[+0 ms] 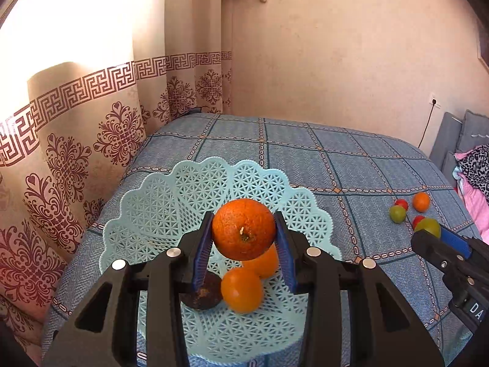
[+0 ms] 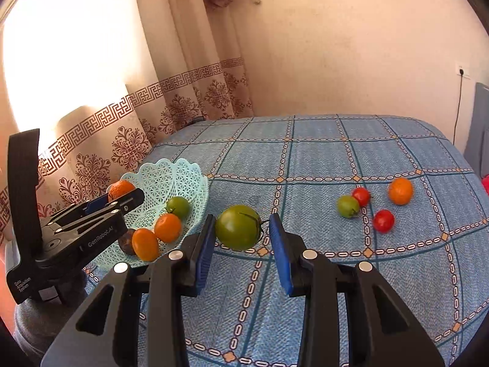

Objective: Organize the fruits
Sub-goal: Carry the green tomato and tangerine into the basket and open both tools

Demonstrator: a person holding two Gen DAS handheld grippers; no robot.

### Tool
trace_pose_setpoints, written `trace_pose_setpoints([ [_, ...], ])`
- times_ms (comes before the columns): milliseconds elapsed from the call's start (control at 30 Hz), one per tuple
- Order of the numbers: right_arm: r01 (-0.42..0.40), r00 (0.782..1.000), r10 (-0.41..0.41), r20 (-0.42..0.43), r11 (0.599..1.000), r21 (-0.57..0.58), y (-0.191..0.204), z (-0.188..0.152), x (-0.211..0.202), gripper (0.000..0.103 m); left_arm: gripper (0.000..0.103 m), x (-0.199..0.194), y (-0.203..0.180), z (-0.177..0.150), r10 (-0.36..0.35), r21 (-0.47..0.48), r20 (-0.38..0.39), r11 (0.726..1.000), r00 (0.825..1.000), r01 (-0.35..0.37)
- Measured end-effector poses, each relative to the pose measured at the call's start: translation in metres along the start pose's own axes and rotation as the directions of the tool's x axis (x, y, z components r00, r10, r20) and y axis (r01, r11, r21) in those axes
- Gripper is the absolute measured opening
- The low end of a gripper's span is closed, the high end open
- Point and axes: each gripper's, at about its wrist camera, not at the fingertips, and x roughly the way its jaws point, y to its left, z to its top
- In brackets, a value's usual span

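My left gripper [image 1: 244,238] is shut on a large orange [image 1: 244,229], held above the light-blue lattice basket [image 1: 183,177]. Under it lie two smaller oranges [image 1: 241,289] and a dark fruit [image 1: 203,293]. The right wrist view also shows a green fruit [image 2: 178,206] in the basket [image 2: 171,168]. My right gripper [image 2: 241,232] is open around a green tomato [image 2: 238,227] on the blue checked cloth. Its left pad touches the tomato and a small gap shows at the right pad. The tomato's shadow lies right under it.
Further right on the cloth [image 2: 305,159] lie a small green tomato [image 2: 347,206], two red tomatoes [image 2: 361,196] and an orange [image 2: 400,191]. A patterned curtain [image 1: 76,153] hangs along the table's left edge. A wall stands behind, and bedding [image 1: 473,168] lies at the right.
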Motion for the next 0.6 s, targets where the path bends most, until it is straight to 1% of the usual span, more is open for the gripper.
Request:
trace_pose_setpoints([
  [133, -0.038, 0.999, 0.039, -0.03, 0.999, 0.012, 0.018, 0.001, 0.012, 0.036, 0.04, 0.008, 0.021, -0.001, 0.01, -0.035, -0.012, 0.999, 1.0, -0.01],
  [233, -0.047, 0.998, 0.047, -0.041, 0.999, 0.005, 0.029, 0.002, 0.022, 0.036, 0.041, 0.013, 0.035, -0.003, 0.015, -0.085, -0.023, 0.996, 1.0, -0.017],
  [267, -0.05, 0.998, 0.05, -0.045, 0.999, 0.001, 0.033, 0.003, 0.025, 0.036, 0.051, 0.015, 0.04, -0.004, 0.01, -0.111, -0.024, 0.994, 1.0, -0.012],
  [300, -0.053, 0.997, 0.053, -0.05, 0.999, 0.0, 0.037, 0.003, 0.029, 0.036, 0.07, 0.016, 0.044, -0.005, 0.001, -0.137, -0.021, 0.991, 1.0, -0.004],
  [333, -0.054, 0.997, 0.054, -0.054, 0.999, -0.005, 0.041, 0.003, 0.032, 0.036, 0.077, 0.015, 0.048, -0.006, -0.008, -0.161, -0.011, 0.987, 1.0, 0.006],
  [367, -0.054, 0.997, 0.053, -0.056, 0.998, -0.015, 0.045, 0.004, 0.034, 0.036, 0.081, 0.014, 0.05, -0.005, -0.007, -0.176, 0.0, 0.984, 1.0, 0.007],
  [467, -0.06, 0.997, 0.058, -0.058, 0.997, -0.04, 0.054, 0.005, 0.039, 0.036, 0.081, 0.006, 0.055, 0.0, 0.007, -0.183, 0.033, 0.983, 0.999, -0.001],
  [600, -0.066, 0.996, 0.063, -0.064, 0.997, -0.044, 0.06, 0.006, 0.044, 0.037, 0.084, 0.0, 0.061, 0.004, 0.031, -0.201, 0.051, 0.979, 0.998, -0.02],
])
